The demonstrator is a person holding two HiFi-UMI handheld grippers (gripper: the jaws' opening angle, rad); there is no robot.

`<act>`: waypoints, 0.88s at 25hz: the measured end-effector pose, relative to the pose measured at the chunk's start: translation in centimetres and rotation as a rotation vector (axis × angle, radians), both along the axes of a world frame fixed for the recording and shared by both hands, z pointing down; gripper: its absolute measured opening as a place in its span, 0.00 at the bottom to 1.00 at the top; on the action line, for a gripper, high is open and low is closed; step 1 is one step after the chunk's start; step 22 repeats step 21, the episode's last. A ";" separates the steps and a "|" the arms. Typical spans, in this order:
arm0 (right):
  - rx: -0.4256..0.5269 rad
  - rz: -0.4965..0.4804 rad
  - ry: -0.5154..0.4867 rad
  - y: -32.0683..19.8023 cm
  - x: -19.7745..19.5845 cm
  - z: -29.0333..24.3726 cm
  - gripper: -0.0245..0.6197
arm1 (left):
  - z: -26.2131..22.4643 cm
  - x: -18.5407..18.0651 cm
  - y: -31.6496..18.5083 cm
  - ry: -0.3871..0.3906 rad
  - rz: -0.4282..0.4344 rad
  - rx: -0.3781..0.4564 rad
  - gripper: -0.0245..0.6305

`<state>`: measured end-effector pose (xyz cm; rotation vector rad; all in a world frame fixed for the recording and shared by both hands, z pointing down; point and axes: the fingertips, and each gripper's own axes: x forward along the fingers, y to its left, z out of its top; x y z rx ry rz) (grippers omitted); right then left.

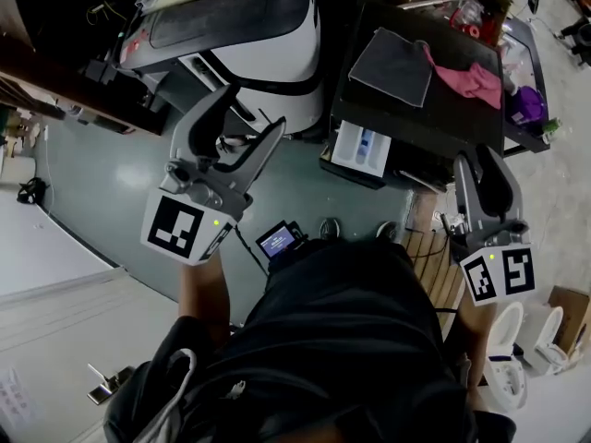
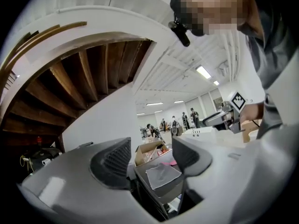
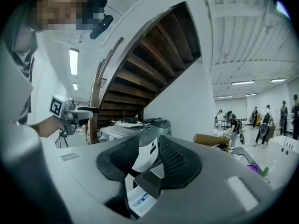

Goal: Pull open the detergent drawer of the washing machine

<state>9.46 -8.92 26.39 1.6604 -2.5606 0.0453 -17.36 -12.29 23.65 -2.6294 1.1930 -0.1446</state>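
So in the head view the detergent drawer (image 1: 360, 148) is already sticking out of the washing machine (image 1: 462, 118). It's white with a blue bit inside, sitting between 1 and 2 o'clock from the middle of the picture. On the machine's dark top there's a grey cloth (image 1: 392, 65) at about 1 o'clock from the drawer. A pink cloth (image 1: 471, 79) is right at the grey one's 3 o'clock.

The left gripper (image 1: 251, 109) is up at 11 o'clock, well away from the drawer, which is off toward its 4 o'clock. In its own view the left gripper (image 2: 150, 155) has its jaws apart with nothing in them. You just see the grey cloth (image 2: 161, 175) far off through the gap.

The right gripper (image 1: 480, 160) hangs at roughly 3 o'clock, with the drawer off at its 9 o'clock. In its own view the right gripper (image 3: 149, 153) has its jaws a little apart and empty. The drawer (image 3: 140, 200) shows below them at 6 o'clock, not touched.
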 end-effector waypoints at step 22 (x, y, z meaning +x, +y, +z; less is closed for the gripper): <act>-0.014 0.015 -0.008 0.3 1.8 0.6 0.25 | 1.7 2.0 0.2 -0.030 0.035 -0.024 0.52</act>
